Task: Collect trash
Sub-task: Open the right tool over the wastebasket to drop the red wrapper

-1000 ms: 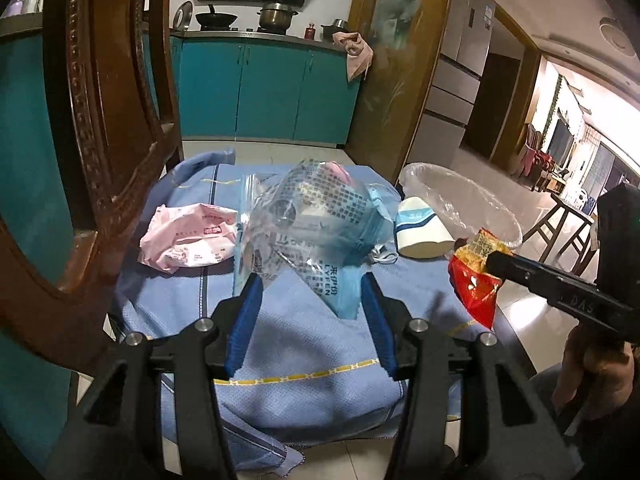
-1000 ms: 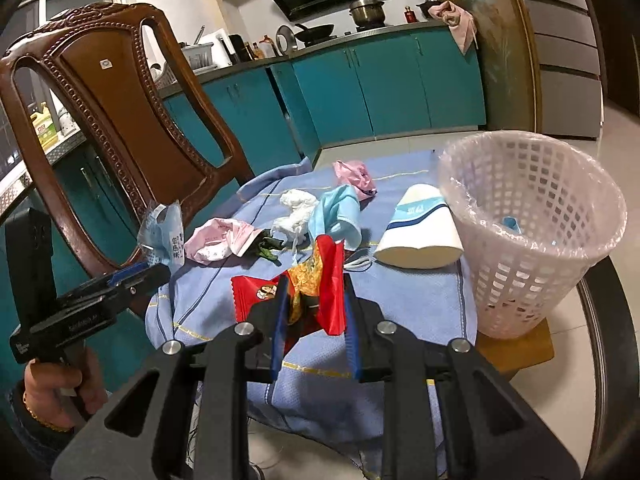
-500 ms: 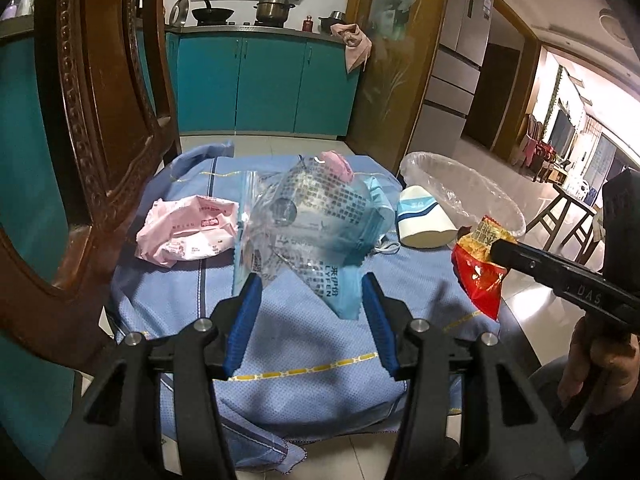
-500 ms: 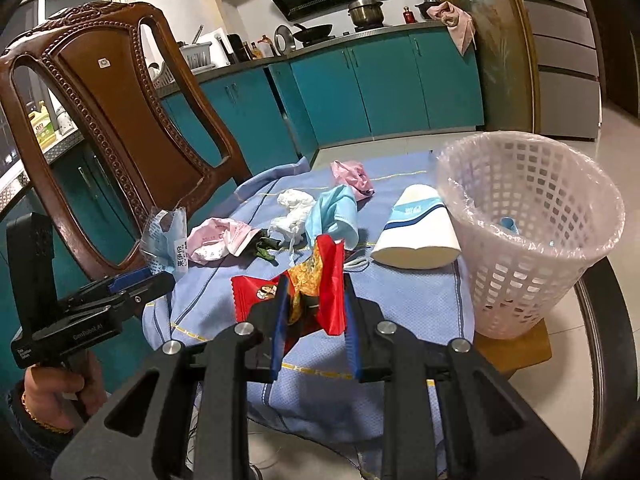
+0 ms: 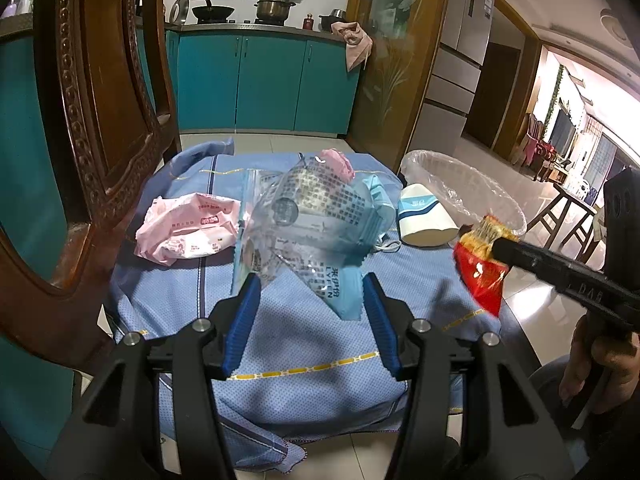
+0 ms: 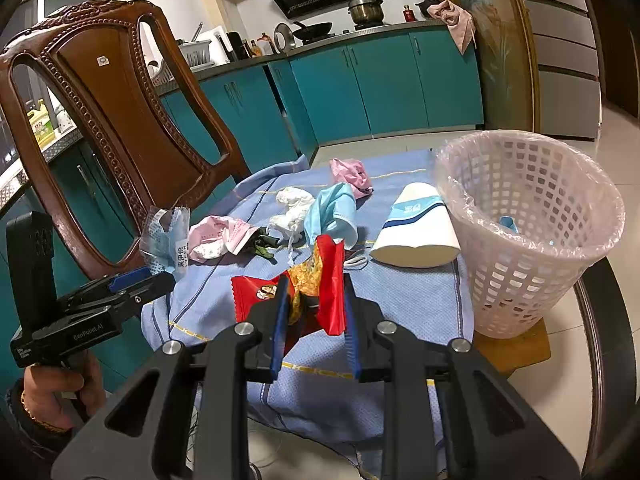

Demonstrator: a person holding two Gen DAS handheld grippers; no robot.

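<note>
Little has moved since a second ago: both our hands sit where they were, and the view from our left wrist has only drifted slightly. Our left gripper [image 5: 308, 292] points down over the blue-clothed table [image 5: 288, 344], jaws about half open with a clear mask bag [image 5: 308, 220] standing up between them; whether the pads actually pinch it we cannot tell. From the right wrist view the left hand [image 6: 56, 392] grips the handle low at the table's left edge, beside the chair [image 6: 120, 120]. Our right gripper [image 6: 316, 292] tilts down too, jaws narrow and clamped on a red wrapper [image 6: 330, 280], held above the cloth. The bin [image 6: 532, 232] stands at the table's right edge, beside a paper cup [image 6: 416, 236] lying on its side. A pink packet [image 5: 188, 232], a mask [image 6: 332, 216] and tissue [image 6: 292, 208] lie on the cloth.
</note>
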